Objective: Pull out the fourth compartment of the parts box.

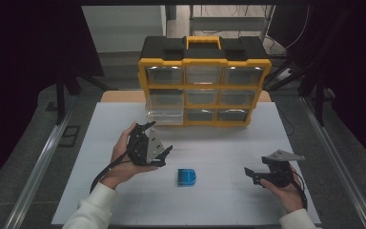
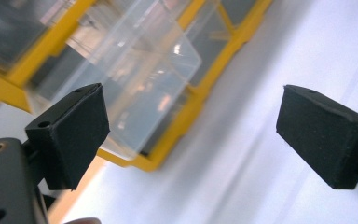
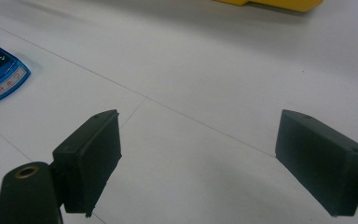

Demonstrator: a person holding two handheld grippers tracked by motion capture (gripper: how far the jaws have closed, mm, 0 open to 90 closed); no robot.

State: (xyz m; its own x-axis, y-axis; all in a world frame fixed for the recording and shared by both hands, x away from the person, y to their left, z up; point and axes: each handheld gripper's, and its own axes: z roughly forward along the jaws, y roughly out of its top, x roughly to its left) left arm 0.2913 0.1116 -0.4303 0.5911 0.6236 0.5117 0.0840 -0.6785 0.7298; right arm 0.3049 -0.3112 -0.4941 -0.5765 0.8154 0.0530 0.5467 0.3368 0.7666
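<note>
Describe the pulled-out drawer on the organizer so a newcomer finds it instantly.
Start at the yellow-and-black parts organizer standing at the far side of the white table. Its front is a grid of clear drawers; look at the bottom row, leftmost column. That clear drawer juts forward past the yellow frame, while its neighbours sit flush; the left hand-held gripper, jaws open, is just in front of it.

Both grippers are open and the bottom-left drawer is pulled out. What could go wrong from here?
1. The clear plastic drawer juts from the yellow-and-black organiser; the open left gripper beside it could knock it.
2. The small flat blue box may slide on the smooth white table when the right gripper pinches it.
</note>
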